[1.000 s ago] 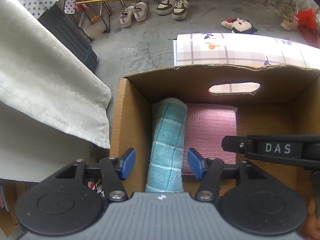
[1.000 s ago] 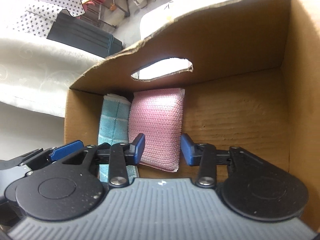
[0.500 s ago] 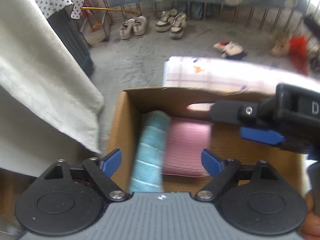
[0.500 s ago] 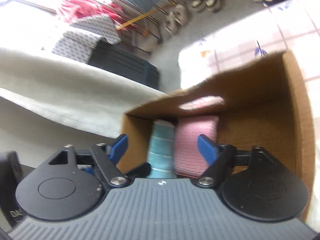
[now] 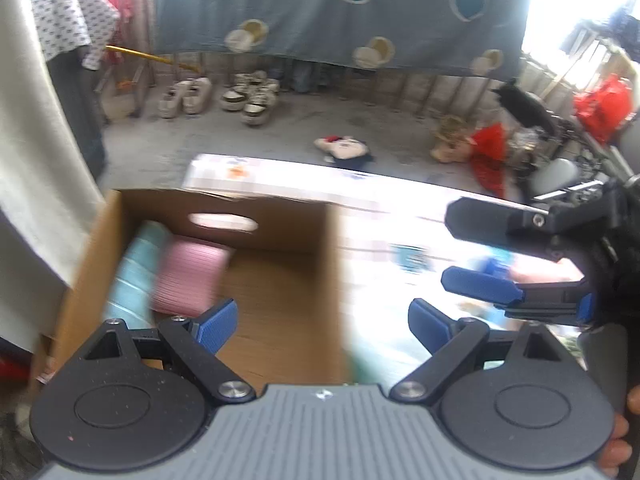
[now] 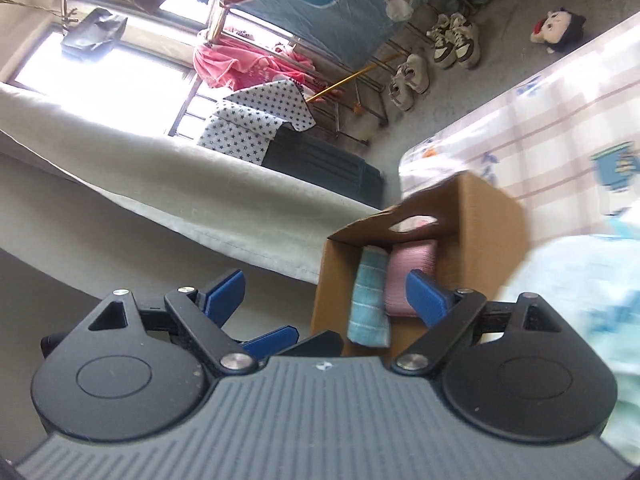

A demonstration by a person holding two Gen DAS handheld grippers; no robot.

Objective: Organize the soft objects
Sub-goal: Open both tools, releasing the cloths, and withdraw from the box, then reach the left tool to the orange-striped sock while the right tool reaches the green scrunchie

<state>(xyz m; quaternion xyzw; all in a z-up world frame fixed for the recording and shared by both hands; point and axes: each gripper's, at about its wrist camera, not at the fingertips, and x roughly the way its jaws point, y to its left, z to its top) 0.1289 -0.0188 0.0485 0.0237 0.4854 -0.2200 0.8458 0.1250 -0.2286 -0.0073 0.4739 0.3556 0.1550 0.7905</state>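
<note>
Soft cloths sit inside the cardboard box (image 5: 280, 280): a teal checked cloth (image 6: 368, 300), rolled and lying against the box's left wall, and a pink folded cloth (image 6: 410, 276) touching it on its right, both pushed toward the far wall with the oval handle cut-out (image 5: 223, 222). The rest of the box floor to their right is bare cardboard. The box stands at the left end of a desk covered with a pale checked cloth (image 6: 560, 120). The left tool (image 5: 322, 326) hangs above the near right part of the box, its blue pads spread wide with nothing between them. The right tool (image 6: 325, 294) is likewise spread wide and empty, raised above and in front of the box; in the left wrist view its blue fingers (image 5: 480, 286) show off to the right, over the desk. A light blue fabric mass (image 6: 580, 300), blurred, lies on the desk just right of the box. On the grey floor beyond are pairs of shoes (image 5: 224, 96) and a plush doll (image 6: 558, 26), with a blue spotted sheet (image 5: 340, 12) hanging behind.
</note>
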